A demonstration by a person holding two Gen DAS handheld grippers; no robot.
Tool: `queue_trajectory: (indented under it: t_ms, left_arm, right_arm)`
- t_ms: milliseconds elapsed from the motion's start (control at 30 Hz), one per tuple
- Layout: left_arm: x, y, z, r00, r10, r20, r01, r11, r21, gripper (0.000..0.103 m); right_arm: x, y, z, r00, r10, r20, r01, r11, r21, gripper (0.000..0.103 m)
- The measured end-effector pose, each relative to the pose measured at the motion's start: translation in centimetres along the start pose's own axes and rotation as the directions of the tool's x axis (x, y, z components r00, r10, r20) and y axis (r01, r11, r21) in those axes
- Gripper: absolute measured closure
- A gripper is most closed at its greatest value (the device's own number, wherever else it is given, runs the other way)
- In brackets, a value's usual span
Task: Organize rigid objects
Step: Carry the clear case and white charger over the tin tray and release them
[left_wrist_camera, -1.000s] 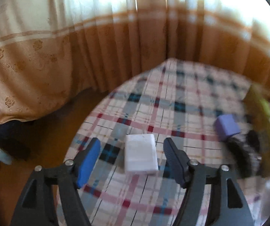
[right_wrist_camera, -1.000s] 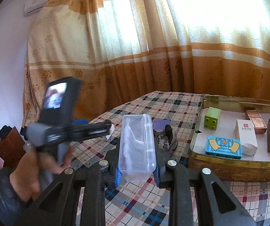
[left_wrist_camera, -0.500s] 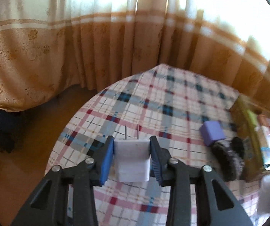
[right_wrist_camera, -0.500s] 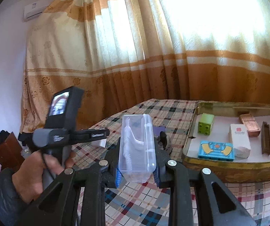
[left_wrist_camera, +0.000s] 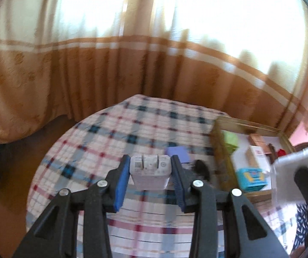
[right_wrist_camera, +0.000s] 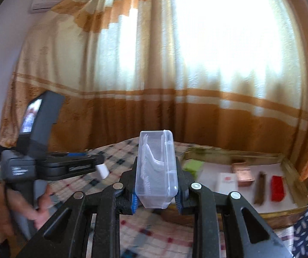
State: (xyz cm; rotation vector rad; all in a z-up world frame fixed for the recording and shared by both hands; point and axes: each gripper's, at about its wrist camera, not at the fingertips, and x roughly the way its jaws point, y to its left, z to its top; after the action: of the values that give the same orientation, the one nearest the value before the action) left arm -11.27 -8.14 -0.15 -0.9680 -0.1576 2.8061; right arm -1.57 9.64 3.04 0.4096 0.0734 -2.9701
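Your left claw (left_wrist_camera: pixel 150 172) is pinching a white charger (left_wrist_camera: pixel 150 170), prongs facing away, lifted above the plaid worktop (left_wrist_camera: pixel 119 137). Your right claw (right_wrist_camera: pixel 156 190) is pinching a clear box (right_wrist_camera: pixel 157 167) that stands upright between its blue pads and holds white ridged pieces, raised over the worktop's near edge. Tray (right_wrist_camera: pixel 289 167), gold-rimmed, on the right of the worktop: it holds a green block (right_wrist_camera: pixel 193 166) at far left, a white carton (right_wrist_camera: pixel 227 181) nearer, a copper box (right_wrist_camera: pixel 242 173), a thin brown bar (right_wrist_camera: pixel 260 188) and a red block (right_wrist_camera: pixel 278 188) at right; the left view adds a blue printed box (left_wrist_camera: pixel 252 177) at its near left corner. Just left of the tray, on the cloth: a purple block (left_wrist_camera: pixel 178 153) and a dark fuzzy item (left_wrist_camera: pixel 201 168), blurred. In the right view your left hand (right_wrist_camera: pixel 25 210) grips the left claw's handle, charger tip showing at its end. Curtain (right_wrist_camera: pixel 154 64) behind, sunlit.
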Motion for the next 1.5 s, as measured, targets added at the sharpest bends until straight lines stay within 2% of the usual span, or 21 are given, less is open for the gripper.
queue_trajectory:
  t_ms: [100, 233, 400, 533, 600, 700, 867, 1033, 1100, 1133, 1167, 1233, 1267, 1300, 1333, 1400, 1500]
  left_arm:
    - [0.1, -2.0, 0.4, 0.999, -0.045, -0.001, 0.045, 0.999, 0.024, 0.066]
    - [0.1, -5.1, 0.8, 0.995, -0.099, 0.0, 0.099, 0.992, 0.074, 0.066]
    - [0.4, -9.4, 1.7, 0.986, -0.166, 0.002, 0.164, 0.978, 0.129, 0.066]
    - [1.9, -12.6, 2.2, 0.973, -0.228, -0.022, 0.229, 0.965, 0.128, 0.066]
    - [2.7, -14.0, 2.3, 0.969, -0.246, -0.038, 0.249, 0.959, 0.136, 0.066]
    - [3.7, -15.8, 2.2, 0.97, -0.236, -0.051, 0.241, 0.957, 0.159, 0.066]
    - [5.4, -17.5, 1.8, 0.974, -0.209, -0.085, 0.221, 0.958, 0.184, 0.066]
    - [7.3, -17.7, 1.3, 0.981, -0.151, -0.123, 0.174, 0.965, 0.196, 0.066]
    - [7.8, -17.8, 1.1, 0.983, -0.116, -0.139, 0.144, 0.966, 0.213, 0.066]
    - [7.8, -17.8, 1.0, 0.985, -0.103, -0.138, 0.132, 0.965, 0.226, 0.064]
    - [7.6, -17.9, 0.9, 0.988, -0.085, -0.127, 0.114, 0.963, 0.244, 0.06]
    - [6.8, -18.1, 0.9, 0.996, -0.045, -0.077, 0.065, 0.957, 0.283, 0.029]
    - [6.1, -18.2, 1.0, 0.998, -0.036, -0.044, 0.047, 0.955, 0.293, 0.022]
    - [5.2, -18.3, 1.0, 1.0, -0.03, -0.001, 0.029, 0.953, 0.301, 0.007]
    - [4.6, -18.2, 1.1, 0.999, -0.026, 0.03, 0.016, 0.952, 0.305, 0.0]
    - [3.2, -18.1, 1.0, 0.995, -0.018, 0.094, -0.013, 0.949, 0.314, 0.0]
    - [2.2, -17.3, 1.2, 0.991, -0.014, 0.13, -0.026, 0.953, 0.303, 0.0]
  right_arm:
    - [0.0, -2.1, 0.6, 0.996, -0.094, 0.008, 0.095, 0.995, -0.025, 0.075]
    - [0.5, -5.0, 0.6, 0.969, -0.247, 0.0, 0.246, 0.963, -0.113, 0.075]
    - [2.4, -9.4, -0.4, 0.89, -0.454, -0.05, 0.432, 0.872, -0.232, 0.075]
    - [3.6, -11.4, -2.0, 0.829, -0.551, -0.095, 0.502, 0.808, -0.308, 0.075]
    - [4.3, -11.8, -2.6, 0.807, -0.578, -0.115, 0.515, 0.787, -0.341, 0.075]
    - [5.0, -12.4, -3.3, 0.795, -0.589, -0.144, 0.51, 0.778, -0.367, 0.075]
    - [6.2, -12.7, -3.2, 0.807, -0.555, -0.201, 0.462, 0.806, -0.371, 0.075]
    - [6.0, -12.8, -2.7, 0.866, -0.429, -0.256, 0.356, 0.89, -0.285, 0.074]
    - [5.8, -13.1, -2.7, 0.899, -0.333, -0.284, 0.278, 0.936, -0.218, 0.056]
    - [5.7, -13.3, -2.6, 0.907, -0.303, -0.292, 0.257, 0.949, -0.186, 0.03]
    - [5.4, -13.5, -2.6, 0.914, -0.287, -0.288, 0.248, 0.955, -0.163, 0.015]
    - [4.2, -13.9, -2.3, 0.93, -0.275, -0.244, 0.255, 0.96, -0.113, 0.014]
    - [3.8, -14.1, -2.2, 0.935, -0.265, -0.235, 0.253, 0.964, -0.081, 0.014]
    - [3.2, -14.8, -2.1, 0.942, -0.248, -0.228, 0.248, 0.968, -0.027, 0.014]
    - [2.7, -15.3, -2.0, 0.947, -0.235, -0.22, 0.247, 0.969, 0.028, 0.014]
    - [1.8, -16.0, -2.0, 0.954, -0.227, -0.195, 0.255, 0.958, 0.133, 0.014]
    - [0.3, -16.1, -2.2, 0.966, -0.214, -0.146, 0.245, 0.935, 0.255, 0.014]
